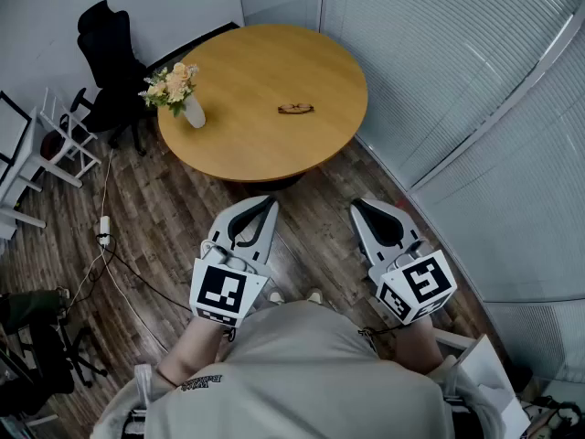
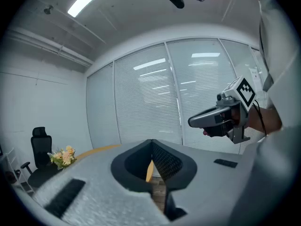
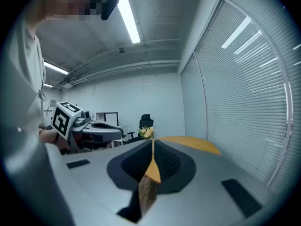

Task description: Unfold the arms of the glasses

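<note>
left tool [image 1: 271,202]: closed, empty | right tool [image 1: 357,208]: closed, empty | dark thin-framed glasses [image 1: 295,109]: on round wooden desk [image 1: 256,140], well apart from both

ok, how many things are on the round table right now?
2: the glasses lie right of centre on the table, and a vase of flowers stands near its left edge. The head view shows the whole top, so nothing seems hidden.

The glasses [image 1: 295,109] lie on the table [image 1: 256,62], right of the vase [image 1: 193,112]; a chair [image 1: 108,67] stands left.
</note>
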### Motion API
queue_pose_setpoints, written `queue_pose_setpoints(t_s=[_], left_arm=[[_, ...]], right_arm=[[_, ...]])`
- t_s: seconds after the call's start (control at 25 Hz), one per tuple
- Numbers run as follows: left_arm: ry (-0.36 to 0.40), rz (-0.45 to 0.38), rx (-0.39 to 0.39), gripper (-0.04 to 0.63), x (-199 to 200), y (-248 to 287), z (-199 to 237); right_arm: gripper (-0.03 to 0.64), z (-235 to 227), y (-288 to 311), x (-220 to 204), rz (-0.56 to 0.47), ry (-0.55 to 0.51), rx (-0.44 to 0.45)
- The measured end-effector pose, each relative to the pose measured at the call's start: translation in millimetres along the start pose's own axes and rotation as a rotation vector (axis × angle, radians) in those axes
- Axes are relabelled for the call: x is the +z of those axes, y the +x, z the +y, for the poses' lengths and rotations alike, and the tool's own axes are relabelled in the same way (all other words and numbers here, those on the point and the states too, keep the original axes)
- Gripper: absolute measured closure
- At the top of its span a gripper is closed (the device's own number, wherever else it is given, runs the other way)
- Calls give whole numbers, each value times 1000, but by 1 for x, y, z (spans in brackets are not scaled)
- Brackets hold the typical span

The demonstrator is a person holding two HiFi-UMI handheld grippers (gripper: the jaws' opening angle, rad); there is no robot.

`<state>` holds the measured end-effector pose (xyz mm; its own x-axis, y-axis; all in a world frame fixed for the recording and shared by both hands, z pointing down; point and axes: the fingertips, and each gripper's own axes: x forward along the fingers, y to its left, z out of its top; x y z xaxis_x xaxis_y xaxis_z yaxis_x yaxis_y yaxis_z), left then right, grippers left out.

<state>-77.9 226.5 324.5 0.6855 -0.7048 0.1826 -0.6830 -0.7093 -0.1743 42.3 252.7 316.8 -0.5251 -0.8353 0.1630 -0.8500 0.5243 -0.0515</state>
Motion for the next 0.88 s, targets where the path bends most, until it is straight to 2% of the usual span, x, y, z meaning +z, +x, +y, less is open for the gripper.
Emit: queue_pose_setpoints(t_s=[0.56,0.88], left_arm=[[30,24,-10,573,2,4,-9],[28,20,5,572,4,11,-23]], right_arm=[[580,-10,-7,8,-38,23,-24],[580,-21,-21,-2,-21,21,-17]])
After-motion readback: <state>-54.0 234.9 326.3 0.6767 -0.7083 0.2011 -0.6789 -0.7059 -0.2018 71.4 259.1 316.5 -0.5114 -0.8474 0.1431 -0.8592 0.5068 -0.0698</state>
